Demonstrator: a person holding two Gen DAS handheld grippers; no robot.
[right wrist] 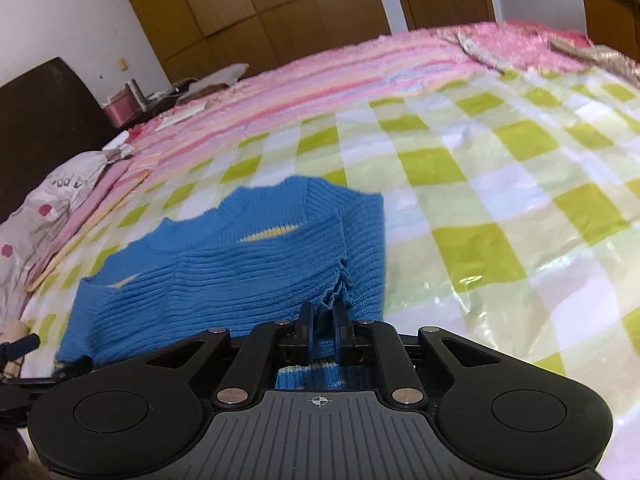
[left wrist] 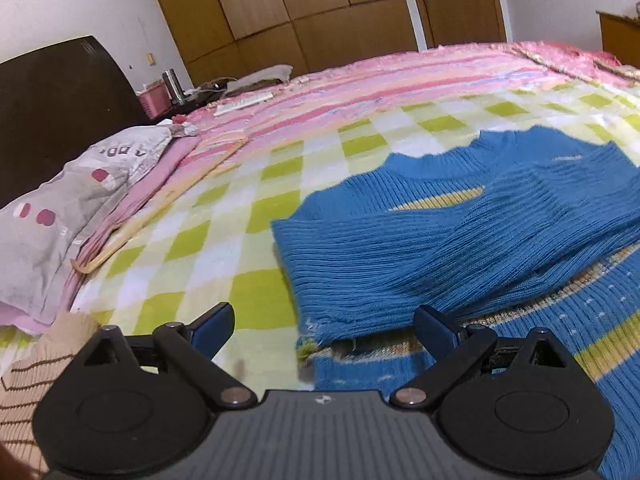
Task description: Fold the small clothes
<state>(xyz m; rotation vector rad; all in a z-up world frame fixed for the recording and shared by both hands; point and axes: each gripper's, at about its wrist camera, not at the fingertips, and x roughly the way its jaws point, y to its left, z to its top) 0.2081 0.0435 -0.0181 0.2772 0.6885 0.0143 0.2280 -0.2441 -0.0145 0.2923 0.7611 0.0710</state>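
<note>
Right wrist view: right gripper (right wrist: 323, 322) pinches the blue sweater (right wrist: 224, 268) mid-fold; left gripper (left wrist: 324, 330) gapes wide, probably pinning next.

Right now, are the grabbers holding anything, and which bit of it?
The right gripper pinches a bunched fold of the blue sweater, on its right side. The left gripper is open, holding nothing.

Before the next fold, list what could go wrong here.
1. The right gripper pinches only a small bunch of the blue sweater; the stretchy knit may slip out or pull unevenly.
2. The left gripper is open above the sleeve cuff, so that side is unheld and may drag.
</note>
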